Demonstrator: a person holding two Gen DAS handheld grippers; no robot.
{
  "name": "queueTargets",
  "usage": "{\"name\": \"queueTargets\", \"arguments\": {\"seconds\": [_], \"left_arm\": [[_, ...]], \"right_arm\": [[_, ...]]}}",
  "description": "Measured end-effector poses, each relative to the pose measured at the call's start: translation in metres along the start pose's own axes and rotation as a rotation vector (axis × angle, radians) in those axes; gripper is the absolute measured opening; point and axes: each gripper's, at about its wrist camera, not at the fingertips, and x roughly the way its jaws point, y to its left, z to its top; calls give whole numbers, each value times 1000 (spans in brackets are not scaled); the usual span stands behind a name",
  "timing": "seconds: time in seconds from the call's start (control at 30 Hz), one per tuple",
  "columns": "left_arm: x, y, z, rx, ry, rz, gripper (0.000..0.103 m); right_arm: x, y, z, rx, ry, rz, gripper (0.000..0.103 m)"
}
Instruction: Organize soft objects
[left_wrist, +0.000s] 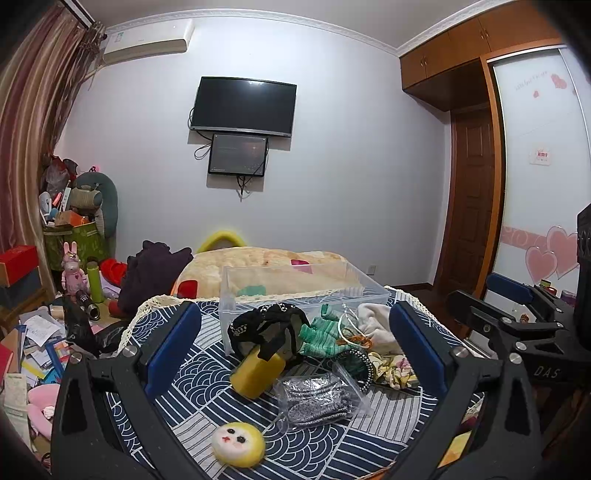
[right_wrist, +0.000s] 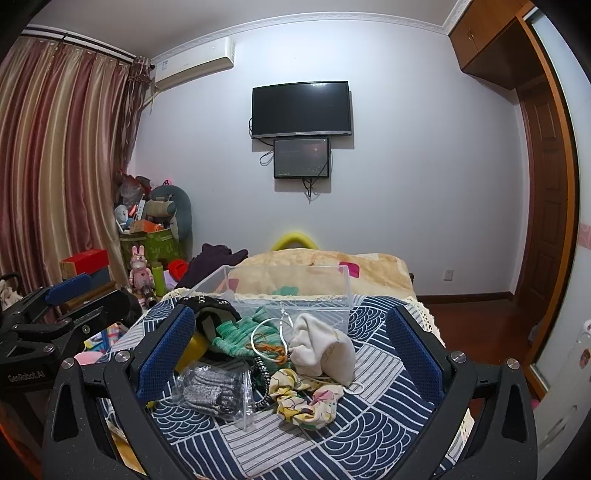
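A clear plastic bin (left_wrist: 295, 288) (right_wrist: 280, 291) stands at the far side of a blue patterned cloth (left_wrist: 207, 373) (right_wrist: 369, 424). In front of it lie a yellow sponge (left_wrist: 256, 373), a black fabric piece (left_wrist: 266, 325), a green knit glove (left_wrist: 321, 336) (right_wrist: 236, 332), a cream pouch (left_wrist: 376, 325) (right_wrist: 325, 350), a floral scrunchie (left_wrist: 395, 369) (right_wrist: 306, 398), a bagged grey fabric (left_wrist: 317, 398) (right_wrist: 218, 387) and a round yellow face plush (left_wrist: 238, 445). My left gripper (left_wrist: 295, 347) is open above the pile. My right gripper (right_wrist: 291, 350) is open, empty, facing the pouch and scrunchie.
A bed with a beige blanket (left_wrist: 266, 266) (right_wrist: 325, 273) lies behind the bin. Clutter, boxes and a pink rabbit toy (left_wrist: 74, 269) fill the floor at left. A wardrobe (left_wrist: 535, 166) and door stand at right. The right gripper shows in the left wrist view (left_wrist: 517, 317).
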Motion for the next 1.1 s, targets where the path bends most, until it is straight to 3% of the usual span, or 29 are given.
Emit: {"name": "queueTargets", "arguments": {"seconds": [0.73, 1.03, 1.1], "left_arm": [[3, 2, -2, -15, 10, -4, 103], [12, 19, -19, -33, 91, 2, 103], [15, 23, -28, -37, 117, 7, 97]], "right_arm": [[-1, 1, 0, 2, -17, 11, 103], [4, 3, -7, -3, 3, 17, 102], [6, 3, -12, -11, 17, 14, 99]]}}
